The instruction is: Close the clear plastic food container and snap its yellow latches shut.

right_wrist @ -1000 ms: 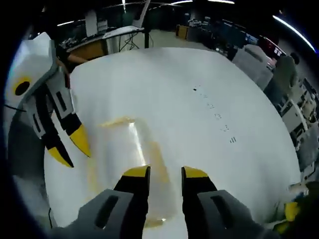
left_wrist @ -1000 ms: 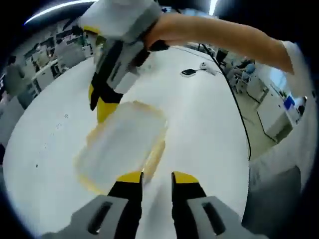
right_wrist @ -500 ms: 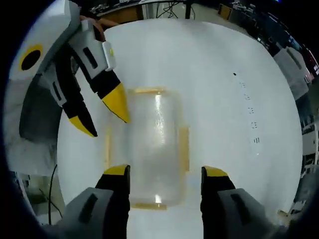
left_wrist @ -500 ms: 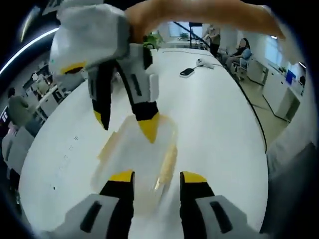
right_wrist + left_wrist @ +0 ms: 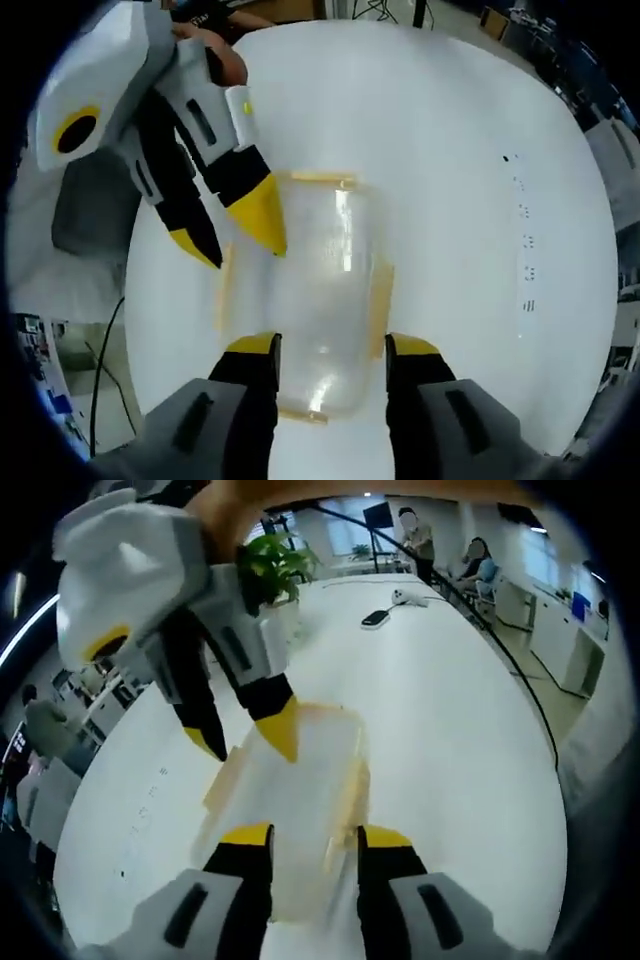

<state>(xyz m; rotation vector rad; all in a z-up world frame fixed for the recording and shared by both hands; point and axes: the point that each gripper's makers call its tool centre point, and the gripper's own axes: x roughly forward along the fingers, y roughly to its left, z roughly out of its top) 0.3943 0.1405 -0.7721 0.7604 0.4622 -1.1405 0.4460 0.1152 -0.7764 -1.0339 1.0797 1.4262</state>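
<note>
Jaws of the left gripper spread, yellow-tipped, nothing between them but the near end of the clear plastic food container, seen from above. No contact visible; whether the tips touch the lid cannot be told. Jaws of the right gripper likewise apart, flanking the container's near end on either side, close to its walls, contact unclear.

Container flat on the white tabletop, lid on, yellow latches along its sides and ends; whether snapped down cannot be told.

In the left gripper view, right gripper coming in from the upper left, jaws parted, one yellow tip over the far edge of the container, the other just beside it. In the right gripper view, left gripper entering from the upper left, one tip at the container's far left corner.

Farther off on the tabletop: dark phone, small white object, potted plant. Beyond, seated people and office furniture.
</note>
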